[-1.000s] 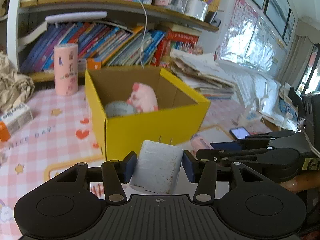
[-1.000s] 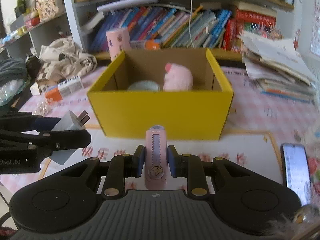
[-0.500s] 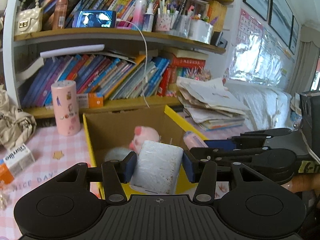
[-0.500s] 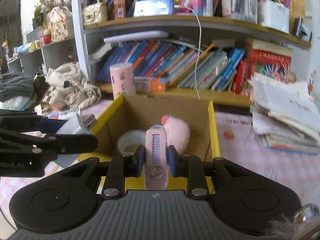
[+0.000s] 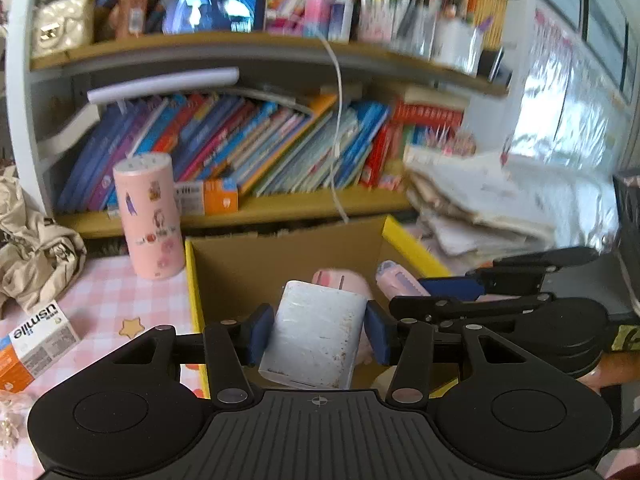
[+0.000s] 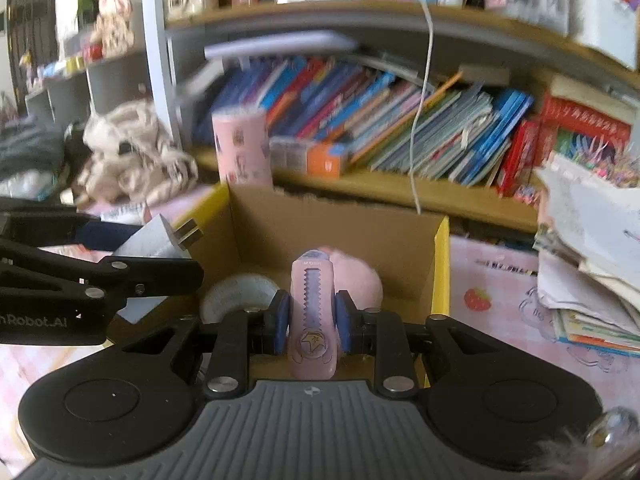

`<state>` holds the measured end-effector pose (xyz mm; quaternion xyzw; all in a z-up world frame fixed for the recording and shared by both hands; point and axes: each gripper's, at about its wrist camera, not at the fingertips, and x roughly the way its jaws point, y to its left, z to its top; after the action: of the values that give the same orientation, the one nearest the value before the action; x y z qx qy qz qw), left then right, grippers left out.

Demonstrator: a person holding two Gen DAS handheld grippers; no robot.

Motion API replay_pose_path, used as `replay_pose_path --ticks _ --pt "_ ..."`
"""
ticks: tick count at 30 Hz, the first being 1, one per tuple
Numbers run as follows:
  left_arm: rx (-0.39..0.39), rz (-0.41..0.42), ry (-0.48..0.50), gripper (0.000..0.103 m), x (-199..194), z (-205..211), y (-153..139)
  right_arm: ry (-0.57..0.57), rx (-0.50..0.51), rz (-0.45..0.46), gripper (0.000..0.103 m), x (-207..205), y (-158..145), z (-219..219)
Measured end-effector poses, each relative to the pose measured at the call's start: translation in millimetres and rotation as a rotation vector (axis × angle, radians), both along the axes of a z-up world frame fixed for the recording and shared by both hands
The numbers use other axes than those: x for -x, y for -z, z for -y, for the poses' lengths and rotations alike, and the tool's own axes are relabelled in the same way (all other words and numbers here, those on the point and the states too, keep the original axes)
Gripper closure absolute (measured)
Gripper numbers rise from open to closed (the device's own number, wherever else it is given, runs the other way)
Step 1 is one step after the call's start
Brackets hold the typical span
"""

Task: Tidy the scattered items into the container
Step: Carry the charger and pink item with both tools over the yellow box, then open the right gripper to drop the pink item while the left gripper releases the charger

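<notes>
Left gripper [image 5: 316, 330] fingers clamp the white charger [image 5: 314, 340]; right gripper [image 6: 311, 316] fingers clamp the pink cutter [image 6: 313, 312]. Both hang over the yellow box [image 6: 440, 268], frame centre (release low, clear of walls).

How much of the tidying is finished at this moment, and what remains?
Done: a pink plush toy and a tape roll lie inside the yellow box. In hand: the left gripper holds a white charger and the right gripper a pink utility knife, both above the box. Left: releasing both; an orange-white carton lies on the table.
</notes>
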<state>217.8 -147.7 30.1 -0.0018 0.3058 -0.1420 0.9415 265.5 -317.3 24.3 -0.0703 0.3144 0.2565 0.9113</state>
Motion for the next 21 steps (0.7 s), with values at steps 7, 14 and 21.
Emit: replay_pose_path --ticks 7,14,21 --pt "-0.066 -0.071 0.028 0.055 -20 16 21 -0.037 0.048 -0.059 0.080 -22 24 -2" --pt "-0.136 -0.137 0.035 0.055 -33 23 37 -0.077 0.111 -0.093 0.080 -34 40 -9" --pt "-0.159 -0.176 0.042 0.055 -39 26 46 -0.118 0.135 -0.134 0.080 -43 44 -13"
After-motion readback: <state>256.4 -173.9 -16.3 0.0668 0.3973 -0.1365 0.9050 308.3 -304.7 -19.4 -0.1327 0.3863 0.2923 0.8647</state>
